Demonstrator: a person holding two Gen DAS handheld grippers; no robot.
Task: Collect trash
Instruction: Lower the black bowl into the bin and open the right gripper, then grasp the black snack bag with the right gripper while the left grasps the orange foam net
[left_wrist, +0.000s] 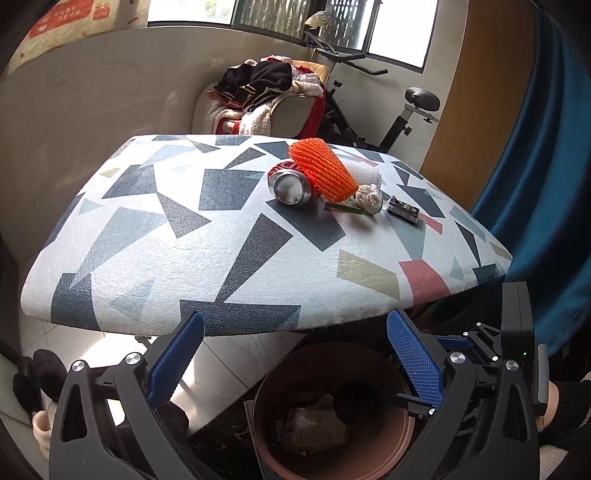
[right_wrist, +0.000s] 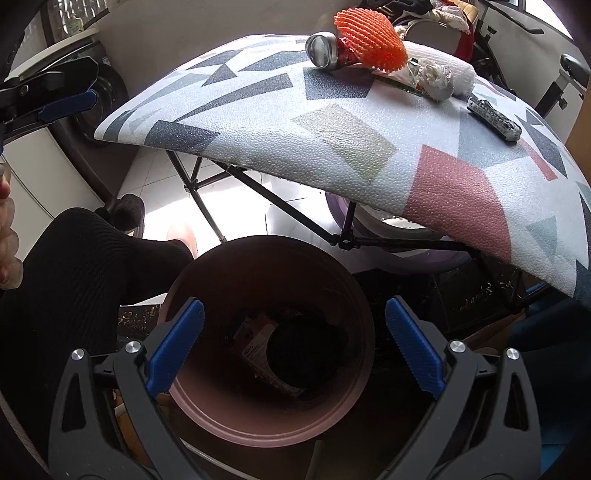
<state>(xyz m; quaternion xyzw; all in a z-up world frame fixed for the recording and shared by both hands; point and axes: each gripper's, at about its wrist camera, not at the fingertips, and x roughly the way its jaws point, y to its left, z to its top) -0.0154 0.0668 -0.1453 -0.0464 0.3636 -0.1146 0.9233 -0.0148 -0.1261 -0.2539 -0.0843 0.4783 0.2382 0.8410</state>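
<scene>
A pink bin (left_wrist: 388, 454) (right_wrist: 207, 413) stands on the floor under the table's near edge, with paper scraps inside. On the patterned table (left_wrist: 155, 266) (right_wrist: 258, 133) lie a red can (left_wrist: 290, 186) (right_wrist: 325, 50), an orange foam net (left_wrist: 325, 171) (right_wrist: 373, 40), a white foam net (left_wrist: 364, 173) (right_wrist: 454, 72), a crumpled tissue (left_wrist: 369, 197) (right_wrist: 436, 81), a green wrapper (left_wrist: 345, 207) and a dark packet (left_wrist: 404, 210) (right_wrist: 495, 118). My left gripper (left_wrist: 295, 363) is open and empty, low before the table. My right gripper (right_wrist: 293, 349) is open and empty above the bin.
A chair piled with clothes (left_wrist: 266, 92) and an exercise bike (left_wrist: 369, 107) stand behind the table. A blue curtain (left_wrist: 546, 166) hangs at the right. The person's black-clad leg (right_wrist: 81, 266) is left of the bin. Table legs (right_wrist: 288, 210) cross above the bin.
</scene>
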